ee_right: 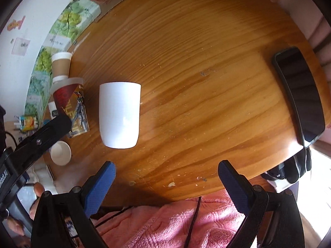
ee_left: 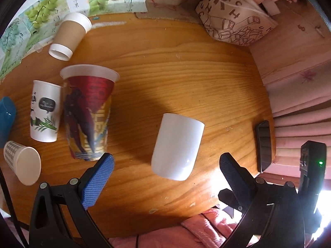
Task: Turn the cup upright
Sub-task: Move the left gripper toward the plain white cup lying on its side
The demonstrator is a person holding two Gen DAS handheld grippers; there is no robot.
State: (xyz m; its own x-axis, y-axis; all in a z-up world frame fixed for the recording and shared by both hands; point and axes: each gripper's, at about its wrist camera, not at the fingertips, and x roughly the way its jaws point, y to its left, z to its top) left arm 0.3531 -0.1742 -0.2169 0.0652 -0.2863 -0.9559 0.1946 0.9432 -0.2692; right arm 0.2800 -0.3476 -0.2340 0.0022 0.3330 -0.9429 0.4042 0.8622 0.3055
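Note:
A plain white cup (ee_left: 177, 146) stands upside down on the round wooden table (ee_left: 165, 66), its closed base up. It also shows in the right wrist view (ee_right: 119, 114). My left gripper (ee_left: 166, 165) is open and empty, just above and in front of the cup, with its blue pads on either side. My right gripper (ee_right: 166, 173) is open and empty near the table's front edge, to the right of the cup. The left gripper's body shows at the left of the right wrist view (ee_right: 41, 136).
Several other cups stand at the table's left: a colourful printed cup (ee_left: 89, 111), a white panda cup (ee_left: 44, 111), a brown paper cup (ee_left: 70, 36), a small checked cup (ee_left: 21, 164). A black phone (ee_right: 300, 97) lies at the right edge. A patterned bag (ee_left: 233, 16) stands behind. Pink blanket (ee_right: 175, 223) lies below.

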